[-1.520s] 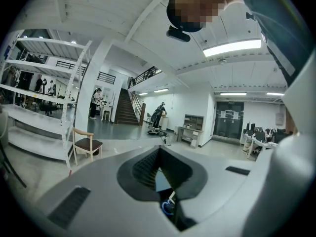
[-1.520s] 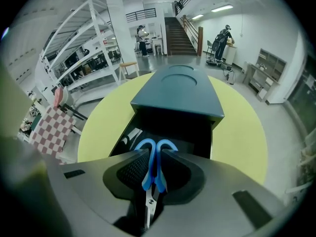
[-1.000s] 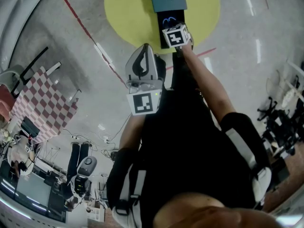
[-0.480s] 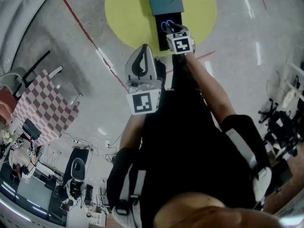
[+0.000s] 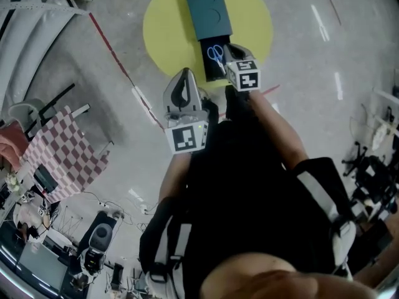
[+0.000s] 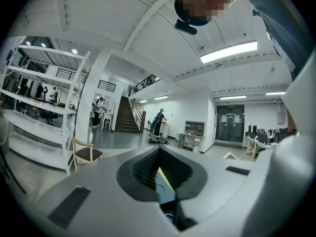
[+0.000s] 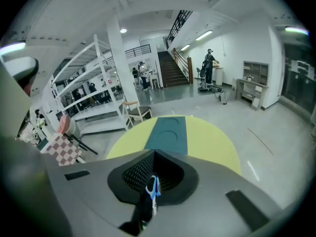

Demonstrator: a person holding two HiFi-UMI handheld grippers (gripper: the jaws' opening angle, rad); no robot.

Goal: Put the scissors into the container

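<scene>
Now right gripper (image 5: 229,52) pinches blue-handled scissors (image 5: 216,54) by blades, handles forward, over black open section of teal container (image 5: 209,11). Whether scissors touch tray floor cannot be told. Container sits on round yellow desk (image 5: 165,27). Left gripper (image 5: 185,76) pressed together, empty, beside desk edge.

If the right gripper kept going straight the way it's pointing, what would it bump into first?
Probably the dark teal rectangular container on the round yellow surface. The right gripper, shut on the blue-handled scissors, points at it; depth is hard to judge.
</scene>
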